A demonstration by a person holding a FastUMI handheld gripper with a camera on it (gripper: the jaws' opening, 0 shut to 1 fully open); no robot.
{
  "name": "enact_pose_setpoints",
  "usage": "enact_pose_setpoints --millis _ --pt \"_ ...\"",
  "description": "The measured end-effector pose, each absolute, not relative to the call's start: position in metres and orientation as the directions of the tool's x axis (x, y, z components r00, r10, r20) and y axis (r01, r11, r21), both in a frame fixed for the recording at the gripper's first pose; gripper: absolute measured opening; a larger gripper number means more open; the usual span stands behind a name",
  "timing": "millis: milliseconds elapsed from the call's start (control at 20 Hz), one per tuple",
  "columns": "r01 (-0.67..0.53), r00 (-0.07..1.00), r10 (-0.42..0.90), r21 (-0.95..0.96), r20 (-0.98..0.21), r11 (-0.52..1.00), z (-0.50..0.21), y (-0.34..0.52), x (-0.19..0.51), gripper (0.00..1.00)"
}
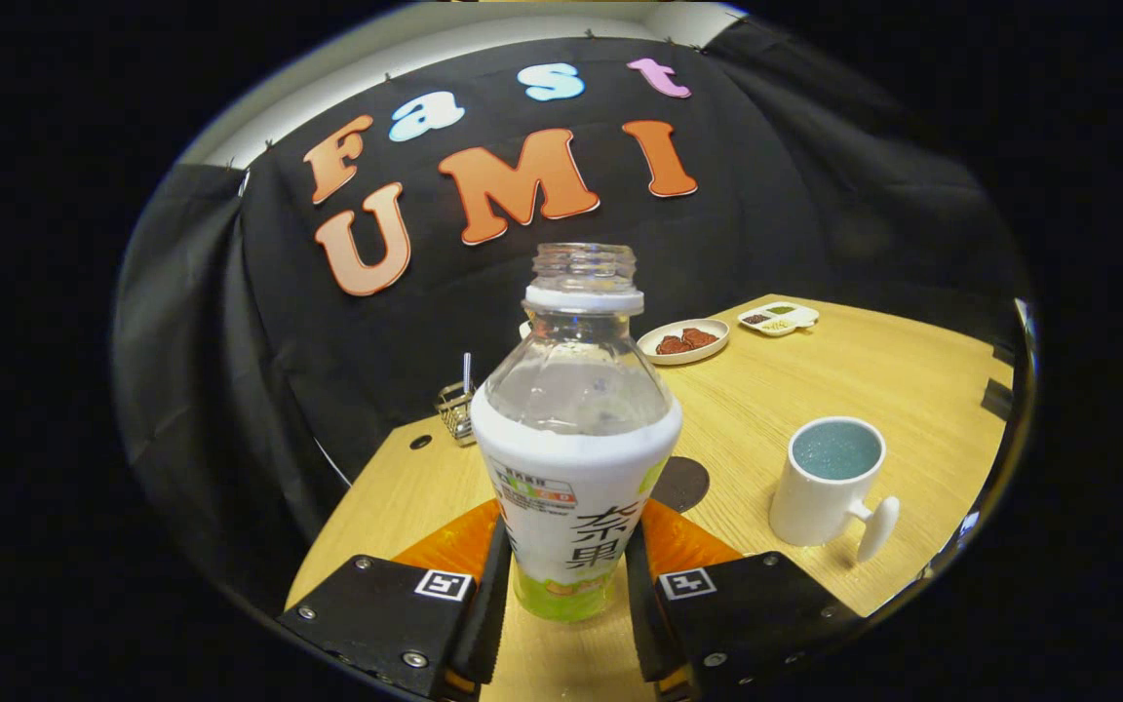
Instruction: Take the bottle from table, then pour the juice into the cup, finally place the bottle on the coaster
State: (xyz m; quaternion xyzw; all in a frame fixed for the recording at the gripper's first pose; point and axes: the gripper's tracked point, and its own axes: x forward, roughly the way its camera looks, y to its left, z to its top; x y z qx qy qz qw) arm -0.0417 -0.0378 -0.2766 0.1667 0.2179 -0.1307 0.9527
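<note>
You see a clear glossy plastic bottle (573, 439) with a paper-like label, a glazed ceramic cup (827, 483), and a matt wood-grain table (873, 380).

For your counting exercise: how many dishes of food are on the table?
2: a round plate beyond the bottle held in the gripper, and a small divided tray behind it. Others may be hidden.
</note>
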Motion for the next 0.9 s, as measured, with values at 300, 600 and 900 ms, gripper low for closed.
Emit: enact_pose_setpoints --millis 300,600,900 --pt "0.323 0.91 -0.095 0.548 -0.402 0.772 -0.249 -0.029 -0.018 0.55" --pt "0.324 0.93 -0.067 0.721 -0.362 0.613 -0.235 -0.033 -0.004 0.56" --pt "0.331 0.935 -0.047 0.818 -0.352 0.471 -0.236 -0.035 0.003 0.56"
